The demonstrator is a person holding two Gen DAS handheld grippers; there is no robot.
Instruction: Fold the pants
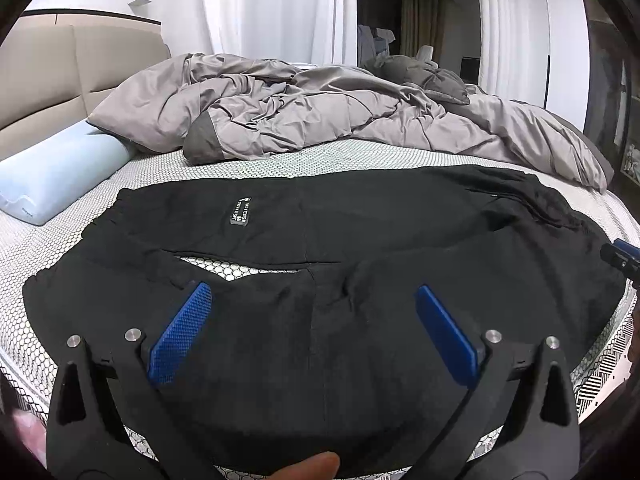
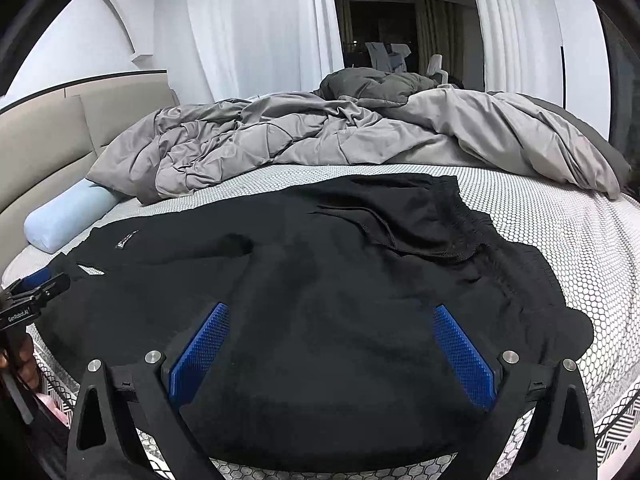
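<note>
Black pants [image 1: 320, 240] on honeycomb mattress [image 1: 344, 160]; both hand-held grippers [image 1: 312, 332] [image 2: 332, 356] spread apart.

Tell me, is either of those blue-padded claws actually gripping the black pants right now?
No: the left gripper and right gripper both hang wide open above the black pants, pinching no cloth.

Two handheld grippers, near-identical: left gripper [image 1: 312, 300] and right gripper [image 2: 332, 320] have black plastic frames w/ triangular cut-outs, blue knurled finger pads [image 1: 180, 334] and silver round bolts [image 1: 133, 335] at pivots. White "GenRobot.AI" lettering [image 2: 18, 314] marks left unit's side, per right-wrist cam.
</note>
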